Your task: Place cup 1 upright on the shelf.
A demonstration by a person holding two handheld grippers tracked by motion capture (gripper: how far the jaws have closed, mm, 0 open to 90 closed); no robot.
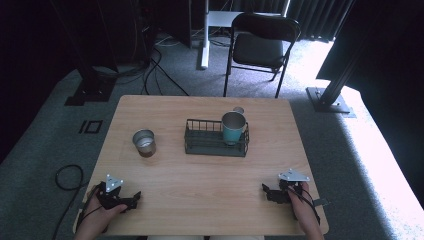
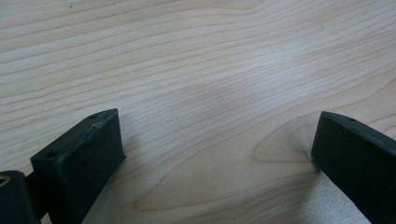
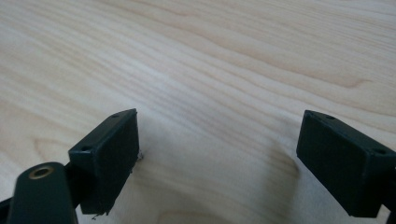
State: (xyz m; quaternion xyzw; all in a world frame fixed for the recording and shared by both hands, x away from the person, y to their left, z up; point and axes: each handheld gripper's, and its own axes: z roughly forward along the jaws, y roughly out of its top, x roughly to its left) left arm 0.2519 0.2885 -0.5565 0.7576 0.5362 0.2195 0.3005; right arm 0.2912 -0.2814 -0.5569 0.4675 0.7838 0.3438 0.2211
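Wooden table (image 1: 200, 180) — both claws (image 1: 134, 196) (image 1: 266, 190) wide apart, empty

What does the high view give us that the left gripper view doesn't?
High view: the bare steel cup standing on the table, the teal metal cup inside the dark wire basket, the black folding chair, and both the left claw and the right claw. Left gripper view: close wood grain between its own widely spread jaws. Shared: the light wooden table and the open left claw.
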